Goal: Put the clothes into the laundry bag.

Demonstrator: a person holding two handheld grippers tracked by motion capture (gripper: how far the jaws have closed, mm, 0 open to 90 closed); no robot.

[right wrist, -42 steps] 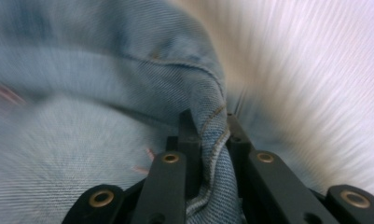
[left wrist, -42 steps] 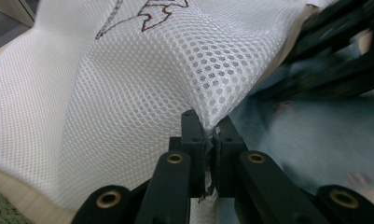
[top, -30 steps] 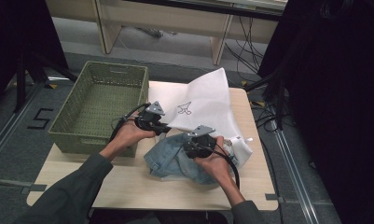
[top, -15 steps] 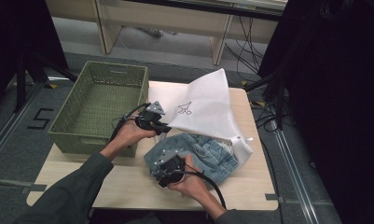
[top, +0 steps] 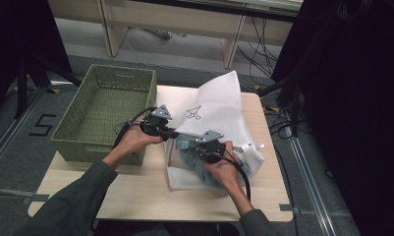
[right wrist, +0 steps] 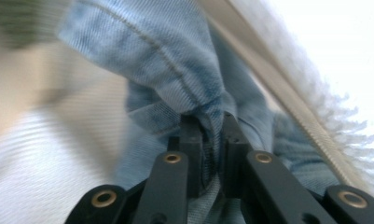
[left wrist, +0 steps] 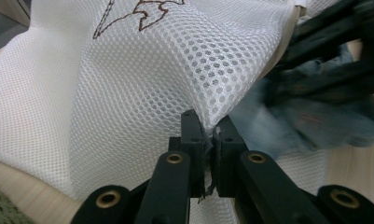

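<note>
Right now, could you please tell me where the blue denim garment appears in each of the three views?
High view: the denim garment lies right of centre, at the mouth of the white mesh bag, under the right gripper.
Left gripper view: at the right edge, beside the mesh.
Right gripper view: centre, pinched in the jaws.
Shared landmark: the white mesh bag.

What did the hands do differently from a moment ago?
The right gripper swung toward the person, then back up to the bag's mouth; its jaws have just been closing and now pinch the blue denim. The left gripper stayed put, clamped on the white mesh bag. The green basket has not moved.
</note>
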